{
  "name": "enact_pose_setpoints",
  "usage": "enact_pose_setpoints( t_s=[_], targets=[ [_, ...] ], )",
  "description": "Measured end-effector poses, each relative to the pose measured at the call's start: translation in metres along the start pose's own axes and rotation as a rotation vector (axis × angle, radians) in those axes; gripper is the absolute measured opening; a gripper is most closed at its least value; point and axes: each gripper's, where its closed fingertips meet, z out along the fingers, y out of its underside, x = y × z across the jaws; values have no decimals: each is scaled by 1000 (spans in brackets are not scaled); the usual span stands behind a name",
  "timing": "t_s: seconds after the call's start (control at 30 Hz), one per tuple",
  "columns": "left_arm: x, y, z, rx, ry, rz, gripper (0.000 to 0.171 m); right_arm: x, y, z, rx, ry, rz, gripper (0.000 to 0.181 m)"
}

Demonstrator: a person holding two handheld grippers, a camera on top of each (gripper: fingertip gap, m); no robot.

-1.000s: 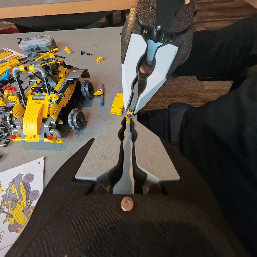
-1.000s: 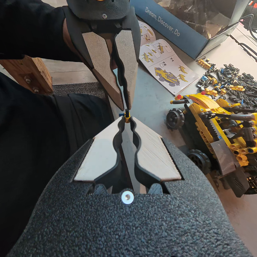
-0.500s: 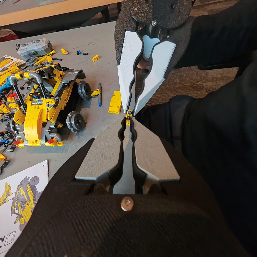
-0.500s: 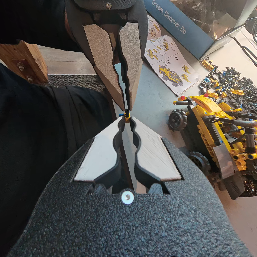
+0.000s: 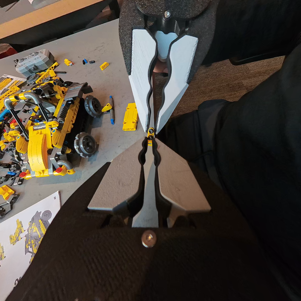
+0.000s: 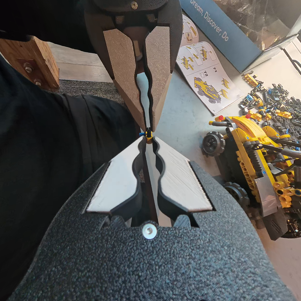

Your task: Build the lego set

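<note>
We have both grippers tip to tip on one tiny part: the left gripper (image 5: 150, 141) is pinched closed on the lower end of a small yellow connector piece (image 5: 150, 135), and the right gripper (image 5: 151, 129), coming in from the opposite side, is clamped on its upper end. In the right wrist view the same yellow connector sits at the right gripper's tips, with a black pin (image 6: 148, 130) poking up into the left gripper's tips and a blue stub (image 6: 141, 133) out to the side; we think the black pin is what the left tips actually grip there, but it's too small to be sure. The held part hangs off the edge of the grey table (image 5: 104, 48), over a person's dark-clothed lap (image 5: 244, 146). On the table nearest the jaws lies a flat yellow panel (image 5: 130, 116), then a grey axle with blue ends (image 5: 111, 110) beside a small yellow lever piece. Further left stands the half-built yellow brick vehicle (image 5: 47, 123) with toothed grey wheels. An open instruction booklet (image 6: 210, 81), a blue box (image 6: 228, 34) and a pile of loose black and yellow parts (image 6: 268, 101) lie beyond.
</note>
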Motion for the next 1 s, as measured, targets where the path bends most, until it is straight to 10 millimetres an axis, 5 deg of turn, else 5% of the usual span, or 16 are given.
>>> enact_pose_setpoints(
  t_s=[1.0],
  targets=[
    [-1,7,5,-32,-66,20,1,0,9,4,-60,19,-14,7]
  ],
)
